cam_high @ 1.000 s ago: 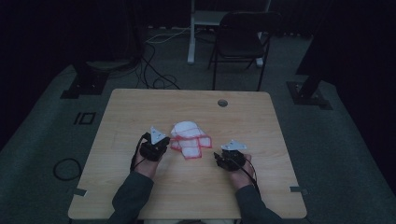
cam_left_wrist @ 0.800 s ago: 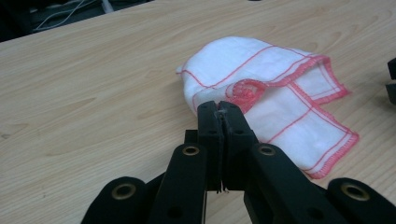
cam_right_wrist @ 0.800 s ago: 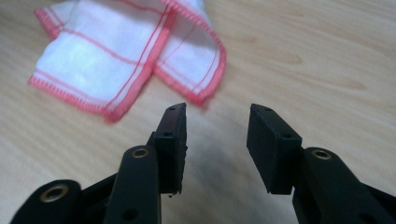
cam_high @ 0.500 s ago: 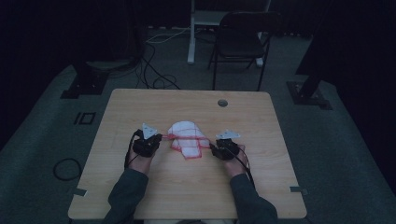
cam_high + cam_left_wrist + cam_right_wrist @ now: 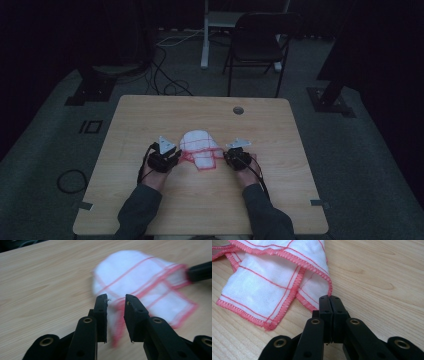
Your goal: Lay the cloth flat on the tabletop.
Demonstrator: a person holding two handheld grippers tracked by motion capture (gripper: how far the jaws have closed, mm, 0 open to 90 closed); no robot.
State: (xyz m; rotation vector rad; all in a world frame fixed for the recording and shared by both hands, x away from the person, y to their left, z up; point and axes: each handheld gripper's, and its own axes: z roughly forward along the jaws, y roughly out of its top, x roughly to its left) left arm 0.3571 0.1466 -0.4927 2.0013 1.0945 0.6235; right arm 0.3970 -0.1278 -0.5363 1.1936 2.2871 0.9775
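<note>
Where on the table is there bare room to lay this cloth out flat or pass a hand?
The far half of the table, between the cloth and the round hole, is bare. So are both side strips outside the left gripper and right gripper, and the near strip between the forearms. It is crowded only mid-table, where both grippers flank the cloth.

dim high view; left gripper view motion-blurred.

bare table [image 5: 200, 210] all round cloth [image 5: 200, 150]
</note>
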